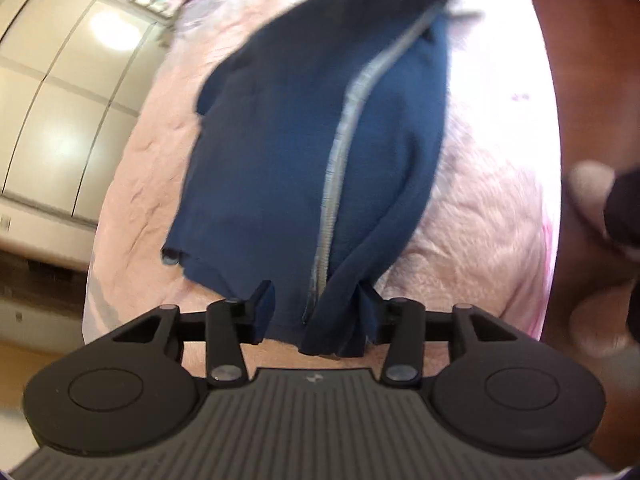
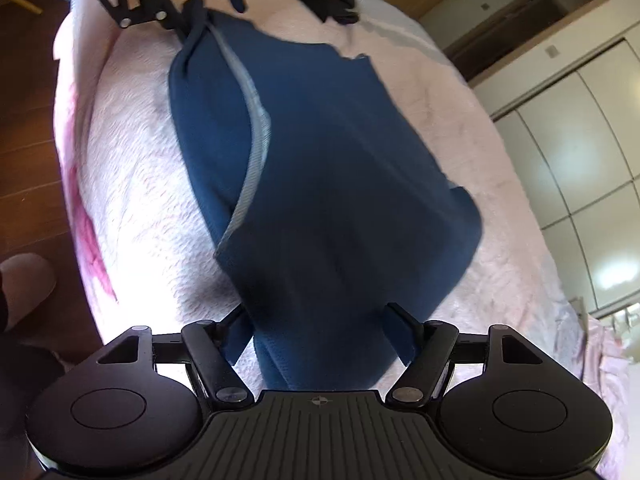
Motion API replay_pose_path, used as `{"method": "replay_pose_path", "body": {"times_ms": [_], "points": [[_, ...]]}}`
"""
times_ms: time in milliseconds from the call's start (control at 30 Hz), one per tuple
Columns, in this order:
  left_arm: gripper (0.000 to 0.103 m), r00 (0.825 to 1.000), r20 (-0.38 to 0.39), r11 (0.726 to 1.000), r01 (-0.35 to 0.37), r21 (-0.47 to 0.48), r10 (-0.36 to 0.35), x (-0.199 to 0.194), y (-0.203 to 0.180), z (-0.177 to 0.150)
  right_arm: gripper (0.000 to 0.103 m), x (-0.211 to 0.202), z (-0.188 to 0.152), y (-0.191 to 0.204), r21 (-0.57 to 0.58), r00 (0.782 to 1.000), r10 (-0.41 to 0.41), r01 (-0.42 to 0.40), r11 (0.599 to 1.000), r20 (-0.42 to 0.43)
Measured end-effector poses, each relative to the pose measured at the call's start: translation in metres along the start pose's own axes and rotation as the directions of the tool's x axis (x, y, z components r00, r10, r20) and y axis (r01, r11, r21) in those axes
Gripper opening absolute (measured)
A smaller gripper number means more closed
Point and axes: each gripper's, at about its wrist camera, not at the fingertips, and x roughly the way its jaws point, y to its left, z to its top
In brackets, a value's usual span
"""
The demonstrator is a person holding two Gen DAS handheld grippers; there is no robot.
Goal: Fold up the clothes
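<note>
A navy blue garment [image 1: 304, 148] with a grey stripe [image 1: 340, 152] hangs stretched between my two grippers above a pink fluffy bed cover [image 1: 472, 220]. My left gripper [image 1: 320, 312] is shut on one bunched end of it. My right gripper [image 2: 320, 328] is shut on the other end, with cloth filling the gap between its fingers. In the right wrist view the garment [image 2: 320, 168] runs away to the left gripper [image 2: 176, 16] at the top left, which pinches the far end.
The bed cover [image 2: 140, 184] spans most of both views. Dark wood floor [image 1: 592, 80] lies beside the bed, with a slippered foot [image 2: 24, 280] on it. Cream closet doors [image 1: 60, 100] stand beyond the bed, and a doorway [image 2: 520, 16] shows in the right wrist view.
</note>
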Motion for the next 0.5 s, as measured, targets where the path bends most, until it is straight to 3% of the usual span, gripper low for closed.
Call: {"method": "replay_pose_path", "body": {"times_ms": [33, 67, 167, 300, 500], "points": [[0.018, 1.0, 0.002, 1.0, 0.008, 0.008, -0.008, -0.001, 0.003, 0.001, 0.061, -0.001, 0.0, -0.001, -0.005, 1.0, 0.01, -0.01, 1.0, 0.003], [0.014, 1.0, 0.005, 1.0, 0.016, 0.015, -0.016, -0.002, 0.006, 0.001, 0.043, -0.002, 0.0, -0.004, -0.007, 1.0, 0.021, -0.021, 1.0, 0.004], [0.007, 0.999, 0.012, 0.999, 0.039, 0.038, -0.039, -0.005, 0.014, 0.003, 0.011, -0.009, 0.002, -0.028, 0.027, 0.998, 0.059, -0.059, 0.998, -0.005], [0.004, 0.996, 0.04, 0.995, 0.083, 0.046, -0.085, -0.019, 0.035, 0.006, 0.007, -0.017, 0.015, -0.068, 0.088, 0.994, 0.11, -0.108, 0.99, -0.012], [0.001, 0.979, 0.095, 0.983, 0.174, 0.067, -0.179, -0.065, 0.058, -0.001, 0.006, -0.054, 0.036, -0.093, 0.049, 0.985, 0.167, -0.165, 0.985, -0.033]]}}
